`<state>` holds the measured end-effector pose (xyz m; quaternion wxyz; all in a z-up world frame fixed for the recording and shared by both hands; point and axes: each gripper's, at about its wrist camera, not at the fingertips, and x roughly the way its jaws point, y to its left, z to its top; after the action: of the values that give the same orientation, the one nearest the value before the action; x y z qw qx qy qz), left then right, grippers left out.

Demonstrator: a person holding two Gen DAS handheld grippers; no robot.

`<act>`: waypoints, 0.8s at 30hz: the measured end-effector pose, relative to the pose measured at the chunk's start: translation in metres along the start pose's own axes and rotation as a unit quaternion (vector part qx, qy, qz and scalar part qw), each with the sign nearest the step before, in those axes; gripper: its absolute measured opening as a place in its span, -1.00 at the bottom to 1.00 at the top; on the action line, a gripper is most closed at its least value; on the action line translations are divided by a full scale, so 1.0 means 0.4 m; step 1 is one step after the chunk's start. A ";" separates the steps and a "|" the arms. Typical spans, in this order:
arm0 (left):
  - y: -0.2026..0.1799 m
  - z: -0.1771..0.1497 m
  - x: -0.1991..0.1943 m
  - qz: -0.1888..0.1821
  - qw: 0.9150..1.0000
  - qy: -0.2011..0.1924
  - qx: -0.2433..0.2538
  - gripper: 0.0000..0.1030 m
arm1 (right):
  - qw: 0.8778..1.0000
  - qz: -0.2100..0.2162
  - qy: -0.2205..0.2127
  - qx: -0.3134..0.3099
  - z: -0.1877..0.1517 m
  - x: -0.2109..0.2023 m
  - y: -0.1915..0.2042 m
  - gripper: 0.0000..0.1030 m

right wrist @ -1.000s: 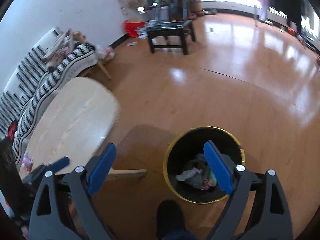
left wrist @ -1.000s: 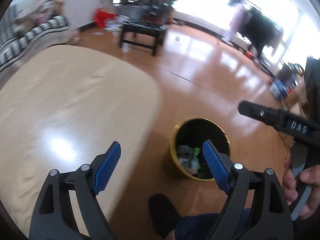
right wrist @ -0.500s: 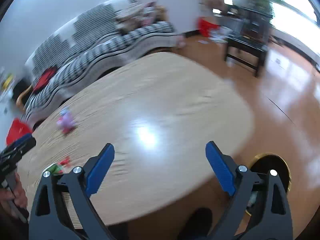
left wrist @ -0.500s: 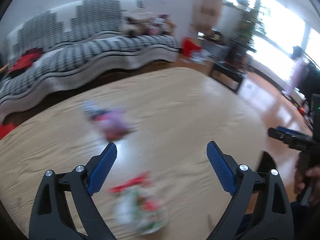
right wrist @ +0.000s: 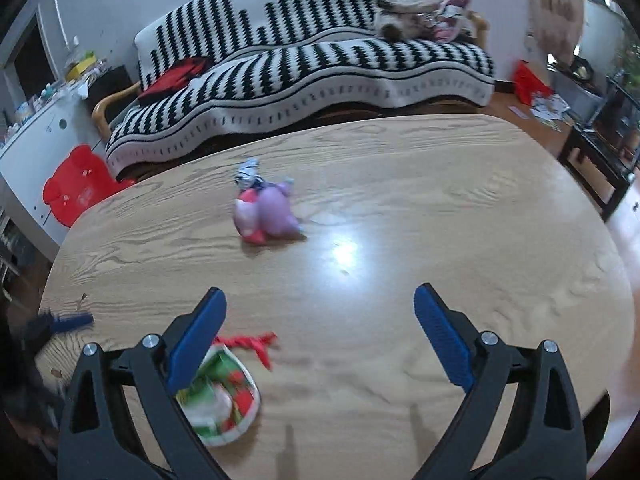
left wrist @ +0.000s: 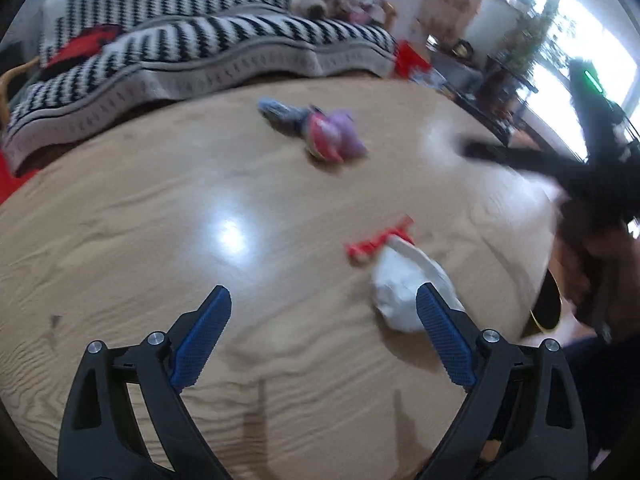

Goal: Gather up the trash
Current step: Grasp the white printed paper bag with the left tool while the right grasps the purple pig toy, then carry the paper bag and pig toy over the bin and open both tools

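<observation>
1. The left gripper (left wrist: 322,332), with blue ribbed pads on black arms, has swung from above the floor bin to over the oval light-wood table (left wrist: 160,208). Its jaws have just been opening and now stand wide, with nothing between them.
2. A crumpled white wrapper with a red torn strip (left wrist: 404,288) lies on the table just beside the left gripper's right pad. A purple and pink crumpled packet (left wrist: 328,138) lies farther across the table, towards the black-and-white striped sofa (left wrist: 200,52).
3. The right gripper (right wrist: 320,328) has likewise left the bin for the table. Its jaws have also just been opening and are now spread wide and empty, with the white wrapper under its left pad.
</observation>
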<state>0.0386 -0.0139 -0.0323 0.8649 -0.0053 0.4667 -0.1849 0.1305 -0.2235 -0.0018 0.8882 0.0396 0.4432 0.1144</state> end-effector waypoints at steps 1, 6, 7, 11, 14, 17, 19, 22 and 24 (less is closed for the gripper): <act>-0.021 -0.008 0.016 -0.006 1.000 0.011 0.009 0.77 | 1.000 0.005 0.008 0.000 0.014 0.027 0.012 0.78; -0.081 -0.040 0.069 -0.029 0.998 0.042 0.026 0.77 | 0.999 0.007 0.038 -0.025 0.086 0.152 0.065 0.78; -0.085 -0.038 0.074 -0.030 0.998 0.039 0.025 0.77 | 0.998 0.010 0.045 -0.034 0.096 0.174 0.075 0.78; -0.089 -0.021 0.103 -0.038 0.998 0.040 0.012 0.77 | 0.996 0.001 0.065 -0.059 0.127 0.255 0.101 0.82; -0.088 -0.010 0.140 -0.025 0.999 0.047 0.012 0.77 | 0.995 -0.006 0.083 -0.062 0.141 0.324 0.107 0.82; -0.084 -0.002 0.179 -0.006 0.999 0.051 0.018 0.77 | 0.994 -0.013 0.088 -0.068 0.144 0.354 0.110 0.82; -0.083 0.000 0.199 -0.007 0.998 0.058 0.016 0.77 | 0.993 -0.008 0.092 -0.068 0.142 0.369 0.109 0.73; -0.084 -0.002 0.197 -0.007 0.998 0.052 0.023 0.53 | 0.994 0.021 0.088 -0.069 0.136 0.355 0.117 0.25; -0.090 -0.004 0.190 -0.002 0.998 0.053 0.032 -0.09 | 0.993 0.011 0.079 -0.082 0.128 0.329 0.124 0.12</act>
<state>0.0636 -0.0720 -0.0880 0.8384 0.0314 0.5055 -0.2013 0.2394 -0.1426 -0.0648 0.8494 -0.0378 0.5004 0.1633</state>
